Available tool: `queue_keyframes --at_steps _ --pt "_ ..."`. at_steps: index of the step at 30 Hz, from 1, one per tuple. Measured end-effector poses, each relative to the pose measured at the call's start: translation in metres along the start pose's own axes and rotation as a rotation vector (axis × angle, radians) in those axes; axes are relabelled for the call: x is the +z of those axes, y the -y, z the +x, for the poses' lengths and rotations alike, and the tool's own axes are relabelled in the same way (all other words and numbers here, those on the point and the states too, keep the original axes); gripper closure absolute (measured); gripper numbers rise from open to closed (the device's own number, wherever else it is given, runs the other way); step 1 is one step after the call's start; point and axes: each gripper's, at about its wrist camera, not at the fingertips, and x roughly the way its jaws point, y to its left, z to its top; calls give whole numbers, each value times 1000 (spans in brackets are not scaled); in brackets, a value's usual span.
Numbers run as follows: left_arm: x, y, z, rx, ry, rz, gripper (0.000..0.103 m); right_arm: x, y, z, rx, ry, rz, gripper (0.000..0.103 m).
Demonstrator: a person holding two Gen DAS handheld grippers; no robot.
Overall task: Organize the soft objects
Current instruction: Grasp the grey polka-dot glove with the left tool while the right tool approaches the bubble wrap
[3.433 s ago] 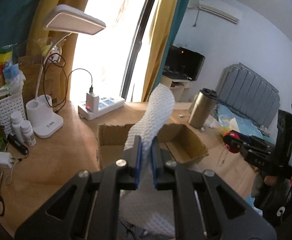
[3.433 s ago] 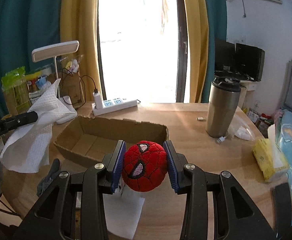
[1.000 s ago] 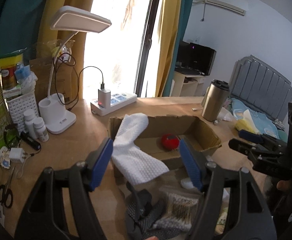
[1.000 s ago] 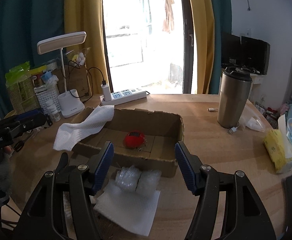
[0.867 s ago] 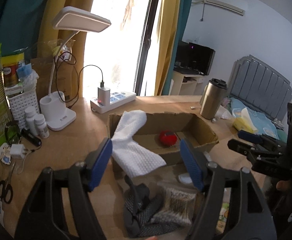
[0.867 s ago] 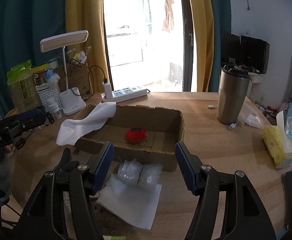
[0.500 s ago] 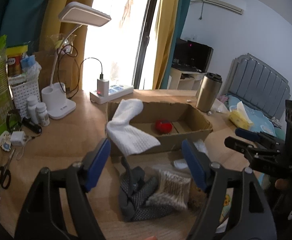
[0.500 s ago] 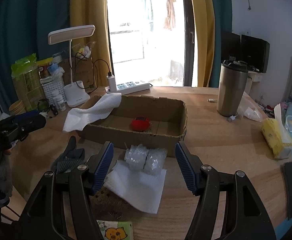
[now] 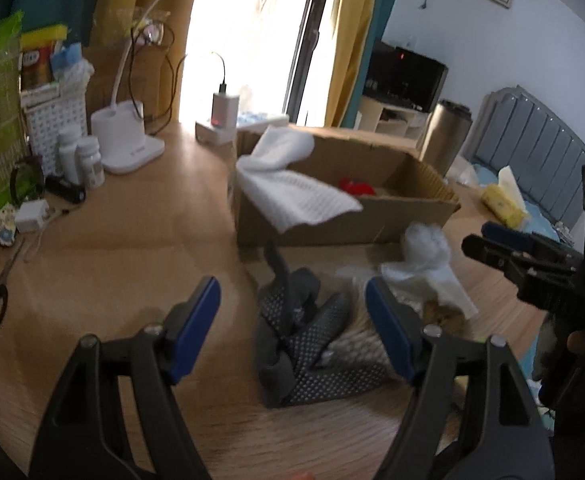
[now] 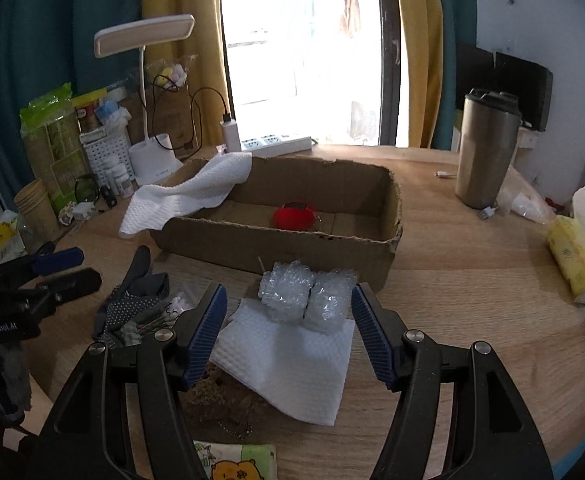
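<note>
Toward the table's [image 10: 472,248] left edge the left gripper [image 9: 292,320] hangs with its jaws spread and empty, having just widened a little, nothing between the pads; it frames the dotted grey glove [image 9: 304,340] lying crumpled near the front edge, likely its next pick; behind, a white towel [image 10: 188,196] drapes over the left rim of the cardboard box [image 10: 276,246], half in and half out, so it probably wants tucking; a red ball [image 10: 294,216] sits on the box floor, already stowed; in front of the box the bubble wrap [image 10: 306,296] rests on a white sheet [image 10: 288,364]; the right gripper [image 10: 290,336] gapes empty around that roll, seemingly lined up to close on it.
</note>
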Motion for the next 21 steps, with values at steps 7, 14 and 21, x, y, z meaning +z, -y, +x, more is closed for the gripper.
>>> queue_keyframes --at_steps 7,14,21 --pt "-5 -8 25 30 -76 -10 27 1 8 20 1 -37 15 34" --pt "-9 0 44 45 -131 35 27 2 15 36 9 -61 34 25" --pt "-11 6 52 35 -161 70 45 6 23 53 22 -81 56 22"
